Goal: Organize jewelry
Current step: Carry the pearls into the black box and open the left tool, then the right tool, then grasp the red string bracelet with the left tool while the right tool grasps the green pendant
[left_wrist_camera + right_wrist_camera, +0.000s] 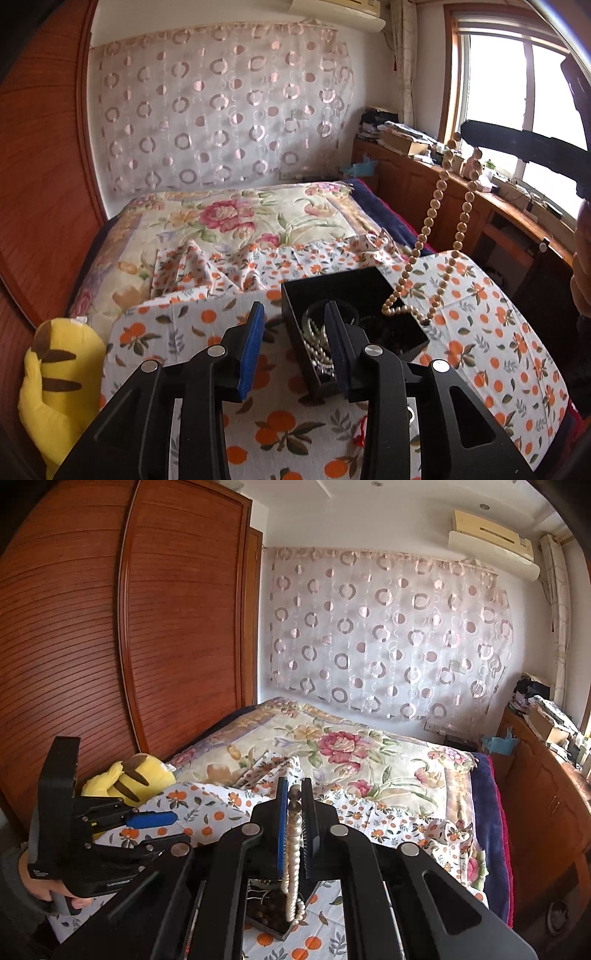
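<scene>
- Holding a bead necklace (436,206) up by its top, our right gripper (294,797) is clenched on the strand; the beads run down between its pads and hang over the black box (295,291).
- The low end of the necklace lies over the box's right rim and partly on the orange-print cloth (480,295), so it is not yet fully inside.
- The box stands on the cloth, near its far edge; inside we see a pearl string (317,347) and some dark beads, not clear in detail.
- Our left gripper (295,314) is released, with its jaws partly apart and nothing between them. One finger is over the cloth just left of the box, the other is over the box's inside.
- We judge the next step is to lower the necklace into the box.
- Risk: if the right gripper lets go now, the strand may fall half outside the rim and slide onto the cloth.
- Risk: the left finger over the box may catch the pearl string or push the light box, and the soft cloth gives it little hold.
- Risk: the hanging strand can swing and tangle with the pearls.
</scene>
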Tool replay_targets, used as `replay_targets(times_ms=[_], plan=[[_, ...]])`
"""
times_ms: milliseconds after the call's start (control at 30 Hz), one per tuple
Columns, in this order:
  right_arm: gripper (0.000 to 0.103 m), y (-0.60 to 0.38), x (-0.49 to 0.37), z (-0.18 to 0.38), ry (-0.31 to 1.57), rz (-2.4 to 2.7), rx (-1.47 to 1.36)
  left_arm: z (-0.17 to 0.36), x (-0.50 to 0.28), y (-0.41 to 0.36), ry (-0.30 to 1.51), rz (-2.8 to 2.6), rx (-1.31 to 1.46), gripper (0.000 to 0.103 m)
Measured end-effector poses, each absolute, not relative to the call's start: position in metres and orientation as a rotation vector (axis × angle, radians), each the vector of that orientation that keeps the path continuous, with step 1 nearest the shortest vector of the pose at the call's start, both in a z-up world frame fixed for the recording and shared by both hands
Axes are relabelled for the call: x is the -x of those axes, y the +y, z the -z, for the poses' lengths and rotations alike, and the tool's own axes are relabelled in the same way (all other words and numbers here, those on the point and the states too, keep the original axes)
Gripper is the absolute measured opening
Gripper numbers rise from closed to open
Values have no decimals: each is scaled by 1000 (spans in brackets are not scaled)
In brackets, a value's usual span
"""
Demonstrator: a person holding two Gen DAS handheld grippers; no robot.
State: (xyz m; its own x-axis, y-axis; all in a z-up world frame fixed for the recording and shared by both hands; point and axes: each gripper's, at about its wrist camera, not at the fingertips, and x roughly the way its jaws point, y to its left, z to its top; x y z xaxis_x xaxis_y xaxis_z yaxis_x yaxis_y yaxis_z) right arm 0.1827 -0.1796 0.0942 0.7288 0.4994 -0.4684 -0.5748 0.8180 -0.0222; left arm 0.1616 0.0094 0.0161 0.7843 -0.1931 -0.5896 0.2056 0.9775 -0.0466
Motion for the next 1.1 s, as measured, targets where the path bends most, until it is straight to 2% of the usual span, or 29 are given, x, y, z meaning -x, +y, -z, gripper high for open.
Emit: replay_targets(times_ms=[167,400,1100], plan=[[8,-171,-182,-90,479,-605,184,-4,-154,11,648,217,-24,37],[9,-170,-186,-73,528,-600,194,10,-143,10,665,231,-28,39],[10,-185,-135,32,691,-630,244,74,-132,-18,820,340,-55,41]])
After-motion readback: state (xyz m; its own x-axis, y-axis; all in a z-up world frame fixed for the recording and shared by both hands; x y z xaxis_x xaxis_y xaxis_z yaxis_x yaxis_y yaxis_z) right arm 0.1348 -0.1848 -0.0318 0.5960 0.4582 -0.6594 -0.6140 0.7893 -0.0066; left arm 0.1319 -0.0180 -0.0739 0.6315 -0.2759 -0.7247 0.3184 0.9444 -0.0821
